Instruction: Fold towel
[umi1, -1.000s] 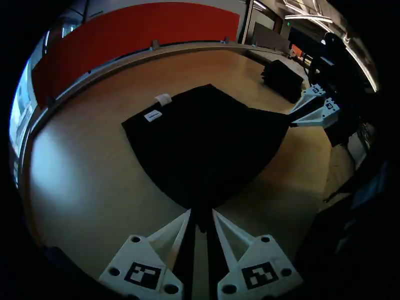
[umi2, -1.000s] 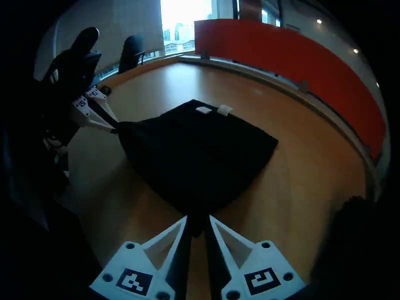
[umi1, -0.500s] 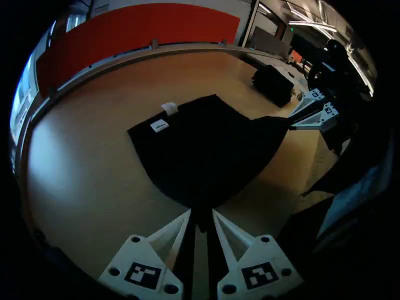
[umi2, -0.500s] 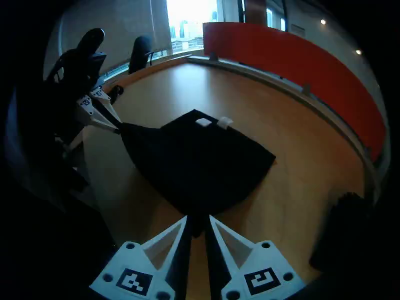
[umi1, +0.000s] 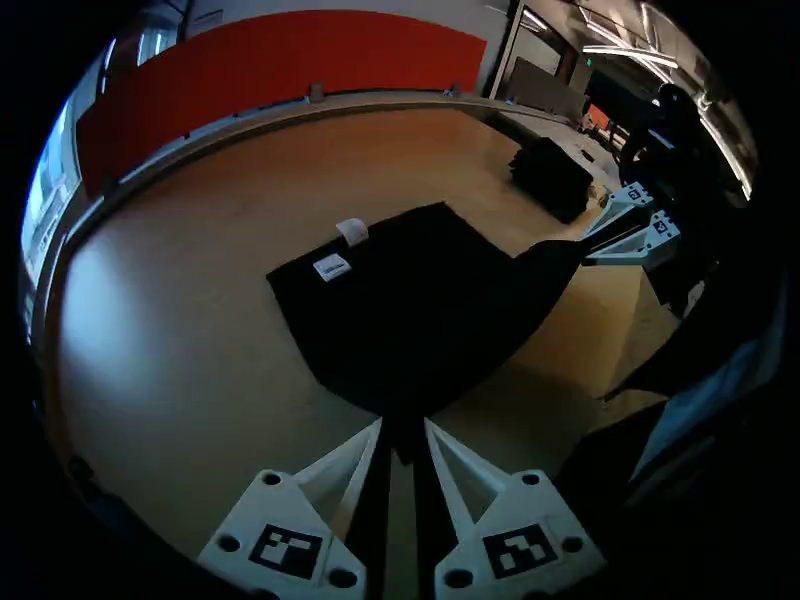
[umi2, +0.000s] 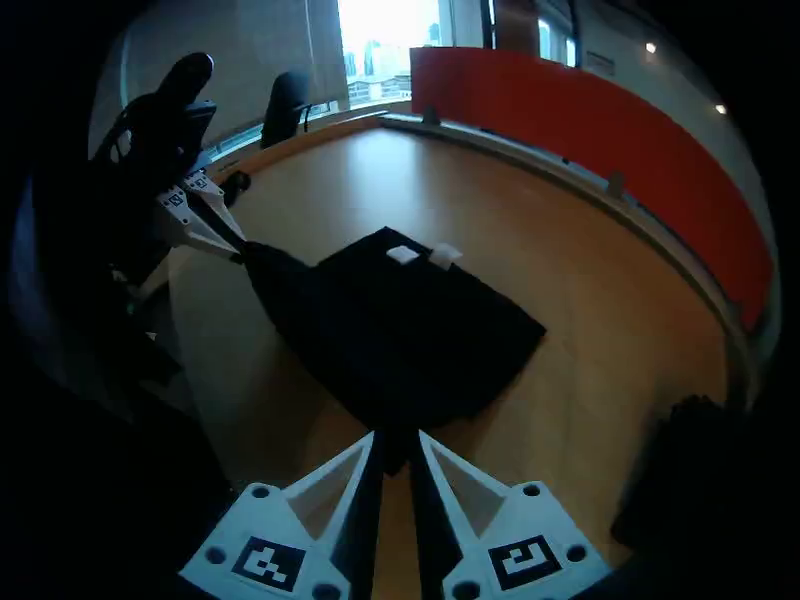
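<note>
Toward the middle of the pale wooden tabletop, a black towel, far part lying flat, near edge raised off the wood. Pinched at one near corner by the left hand-held gripper, drawn narrow on the cloth; pinched at the neighbouring corner by the right hand-held gripper, likewise narrow and clamped on fabric. Judged as early in the fold: both corners taken and lifted, near edge not yet carried over to the far edge by the white labels; laying down, aligning and any further fold left to do. Cannot tell how many layers already. Soft, matte, limp cloth, sagging in a shallow curve between the two grips, roughly rectangular. Smooth, faintly glossy wood. Stiff white triangular fingers with square black-and-white markers. By the tabletop's edge beyond the right hand-held gripper, a second dark stack, possibly folded cloth.
</note>
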